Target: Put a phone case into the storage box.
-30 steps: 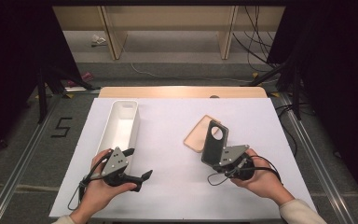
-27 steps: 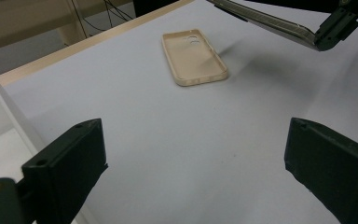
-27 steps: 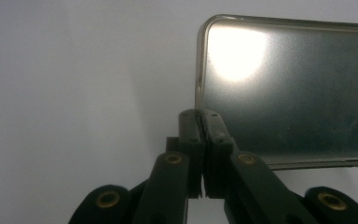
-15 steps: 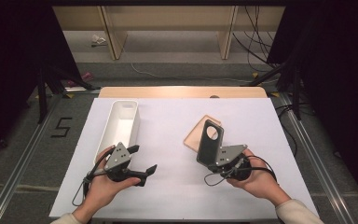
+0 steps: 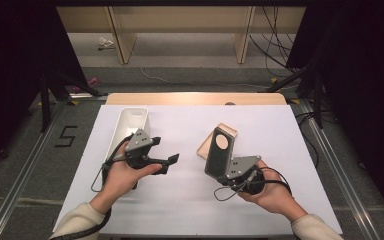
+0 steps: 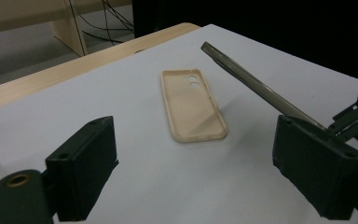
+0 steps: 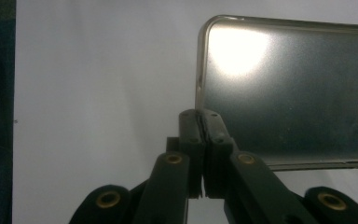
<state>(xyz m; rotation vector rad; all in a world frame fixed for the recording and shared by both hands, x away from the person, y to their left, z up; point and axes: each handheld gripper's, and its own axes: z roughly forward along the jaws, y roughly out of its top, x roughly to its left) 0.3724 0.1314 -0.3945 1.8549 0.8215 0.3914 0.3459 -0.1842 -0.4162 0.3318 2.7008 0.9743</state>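
Note:
A dark grey phone case (image 5: 219,151) with a round camera hole stands tilted up off the table, and my right gripper (image 5: 228,172) is shut on its lower edge. My right gripper (image 7: 204,116) pinches that edge of the dark case (image 7: 289,93). A beige phone case (image 6: 193,105) lies flat, hollow side up, on the white sheet behind it, and the beige case (image 5: 226,132) is partly hidden in the high view. My left gripper (image 5: 167,164) hovers left of both with its jaws apart. They have just been closing a little, and my left gripper (image 6: 196,156) has nothing between them.
A long white bin (image 5: 132,117) stands at the left of the white sheet (image 5: 280,125), partly under my left hand. A wooden table edge (image 5: 195,98) runs along the back. Dark stands and cables line the floor on both sides.
My left hand has lifted and moved away from me toward the middle, beside the white bin. The right gripper and the dark case have stayed about where they were.

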